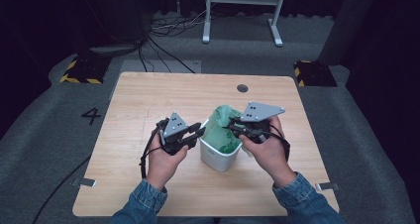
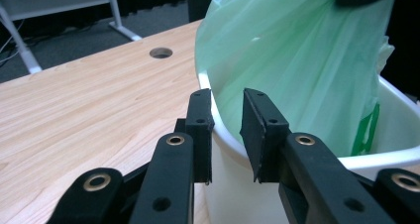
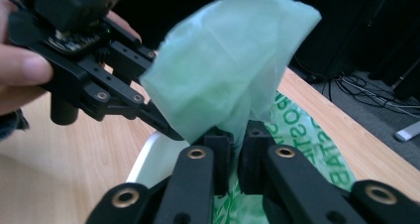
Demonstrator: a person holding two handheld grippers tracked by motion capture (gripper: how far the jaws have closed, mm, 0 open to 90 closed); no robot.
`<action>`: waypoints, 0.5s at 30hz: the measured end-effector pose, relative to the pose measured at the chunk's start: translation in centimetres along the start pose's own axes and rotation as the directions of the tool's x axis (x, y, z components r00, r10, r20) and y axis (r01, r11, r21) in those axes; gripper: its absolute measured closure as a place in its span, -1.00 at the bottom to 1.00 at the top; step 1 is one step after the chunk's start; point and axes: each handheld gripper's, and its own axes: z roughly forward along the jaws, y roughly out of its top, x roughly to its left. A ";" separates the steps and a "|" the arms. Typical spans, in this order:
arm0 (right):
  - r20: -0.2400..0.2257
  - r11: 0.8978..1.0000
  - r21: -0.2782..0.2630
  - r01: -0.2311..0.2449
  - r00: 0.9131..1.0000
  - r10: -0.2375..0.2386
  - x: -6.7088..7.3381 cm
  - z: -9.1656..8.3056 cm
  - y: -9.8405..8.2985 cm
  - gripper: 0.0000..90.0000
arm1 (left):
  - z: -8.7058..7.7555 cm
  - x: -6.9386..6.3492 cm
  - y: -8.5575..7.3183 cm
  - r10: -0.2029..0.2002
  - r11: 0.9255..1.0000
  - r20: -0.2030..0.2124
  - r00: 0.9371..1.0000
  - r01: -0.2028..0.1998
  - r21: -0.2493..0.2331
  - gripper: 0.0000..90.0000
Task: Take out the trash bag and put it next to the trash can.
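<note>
A small white bin (image 1: 218, 157) stands mid-table with a pale green bag (image 1: 223, 117) in it. My left gripper (image 1: 198, 131) is at the bin's left rim. In the left gripper view its jaws (image 2: 226, 97) stand a little apart astride the rim (image 2: 386, 157), one outside, one inside against the bag film (image 2: 297, 60), without pinching it. My right gripper (image 1: 232, 126) is over the bin's right side. Its jaws (image 3: 237, 132) are shut on a bunched fold of the bag (image 3: 223, 70), lifted above the bin (image 3: 143, 159). The left gripper (image 3: 99, 85) shows across from it.
The wooden table (image 1: 148, 100) has a round cable hole (image 1: 242, 88) near its far edge. Beyond it on the grey floor are a white frame's legs (image 1: 275, 33), loose cables (image 1: 168, 26) and two yellow-and-black blocks (image 1: 81, 70) (image 1: 313, 73).
</note>
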 end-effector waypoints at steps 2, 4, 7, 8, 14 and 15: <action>0.022 1.000 -0.024 -0.012 1.000 0.013 0.0 -1.0 -0.4 0.89 | -0.2 -0.3 0.1 0.003 1.000 0.006 1.000 -0.003 0.016 0.64; 0.042 0.999 -0.048 -0.019 0.999 0.021 0.1 -2.2 -1.0 0.90 | -0.3 -0.6 0.1 0.001 1.000 0.018 1.000 -0.002 0.023 0.64; 0.064 0.996 -0.074 -0.048 0.997 0.052 0.2 -3.8 -2.2 0.89 | -0.4 -1.1 0.2 0.014 0.999 0.021 1.000 -0.014 0.030 0.65; 0.071 0.995 -0.080 -0.062 0.995 0.068 0.2 -4.3 -2.6 0.86 | -0.4 -1.3 0.2 0.015 0.999 0.018 1.000 -0.015 0.032 0.65; 0.183 0.987 -0.092 -0.129 0.972 0.144 -0.7 -7.2 -5.8 0.53 | -0.8 -2.2 0.0 0.074 0.997 -0.028 0.997 -0.073 0.031 0.64; 0.206 0.984 -0.088 -0.153 0.964 0.168 -1.1 -7.5 -6.5 0.44 | -0.8 -2.3 0.0 0.071 0.997 -0.025 0.997 -0.070 0.031 0.64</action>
